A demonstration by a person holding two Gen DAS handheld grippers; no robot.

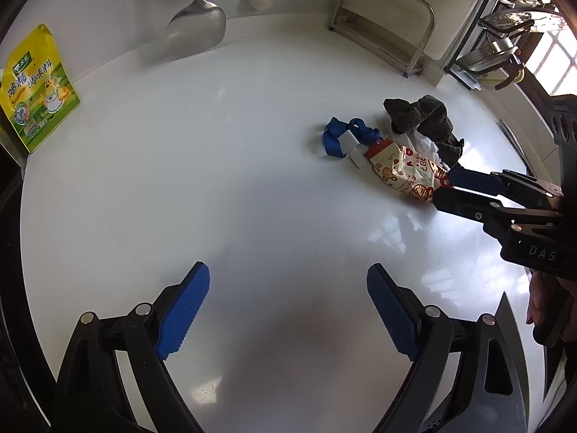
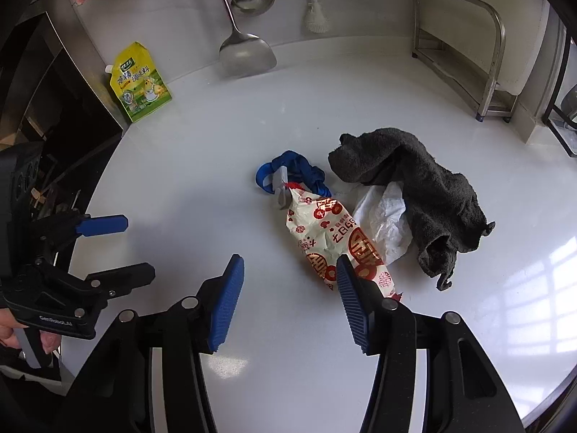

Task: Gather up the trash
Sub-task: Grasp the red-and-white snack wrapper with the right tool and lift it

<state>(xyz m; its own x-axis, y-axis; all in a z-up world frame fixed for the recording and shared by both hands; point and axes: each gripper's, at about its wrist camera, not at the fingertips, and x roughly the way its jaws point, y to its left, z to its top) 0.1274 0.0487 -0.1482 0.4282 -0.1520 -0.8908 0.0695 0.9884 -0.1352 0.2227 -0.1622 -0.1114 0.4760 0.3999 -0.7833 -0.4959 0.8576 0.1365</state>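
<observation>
A red-and-white snack wrapper point(image 2: 324, 238) lies on the white counter point(image 2: 202, 166), with a blue strap point(image 2: 292, 173) at its far end, a crumpled white tissue point(image 2: 386, 216) beside it and a dark grey cloth point(image 2: 425, 184) over the tissue. My right gripper point(image 2: 288, 281) is open, its right finger touching the wrapper's near end. In the left wrist view the right gripper point(image 1: 445, 186) is at the wrapper point(image 1: 404, 171), next to the strap point(image 1: 342, 137) and cloth point(image 1: 425, 119). My left gripper point(image 1: 288, 288) is open and empty over bare counter, also in the right wrist view point(image 2: 137, 249).
A yellow seasoning pouch point(image 2: 140, 83) stands at the back left by a dark stove edge point(image 2: 72, 115). A spatula point(image 2: 245, 50), ladle point(image 2: 252, 0) and brush point(image 2: 313, 14) hang on the back wall. A steel rack point(image 2: 468, 54) stands at the back right.
</observation>
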